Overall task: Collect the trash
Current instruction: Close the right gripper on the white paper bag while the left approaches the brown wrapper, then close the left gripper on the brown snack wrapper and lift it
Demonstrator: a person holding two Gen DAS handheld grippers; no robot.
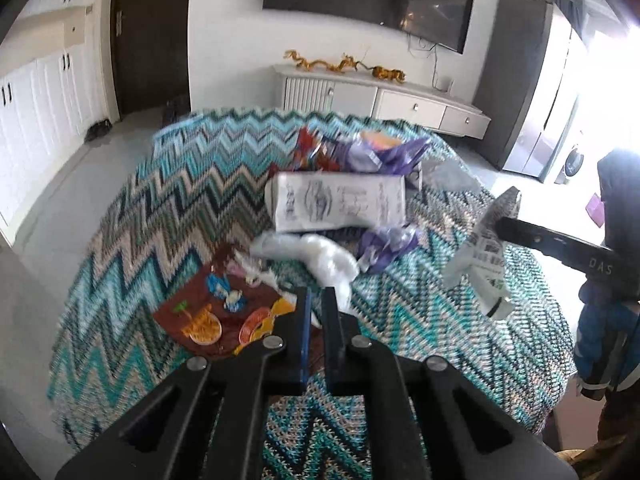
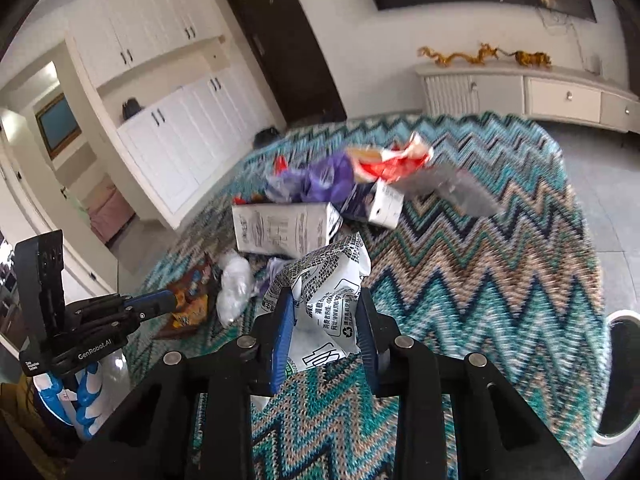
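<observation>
Trash lies scattered on a table under a teal zigzag cloth (image 1: 168, 184). My left gripper (image 1: 316, 296) is shut on the edge of a flat brown snack wrapper (image 1: 212, 316). The right wrist view shows that gripper (image 2: 172, 300) at the wrapper (image 2: 192, 304). My right gripper (image 2: 326, 296) is shut on a crumpled white printed packet (image 2: 328, 280). In the left wrist view the packet (image 1: 480, 268) hangs above the cloth from the right gripper (image 1: 504, 224). A white carton (image 1: 336, 204), clear plastic (image 1: 316, 256) and purple bags (image 1: 384, 152) lie beyond.
A red wrapper (image 2: 392, 164) and a grey foil bag (image 2: 460, 188) lie at the far side of the table. A white-rimmed bin (image 2: 616, 376) stands off the table's right edge. A low white cabinet (image 1: 380, 96) stands against the far wall.
</observation>
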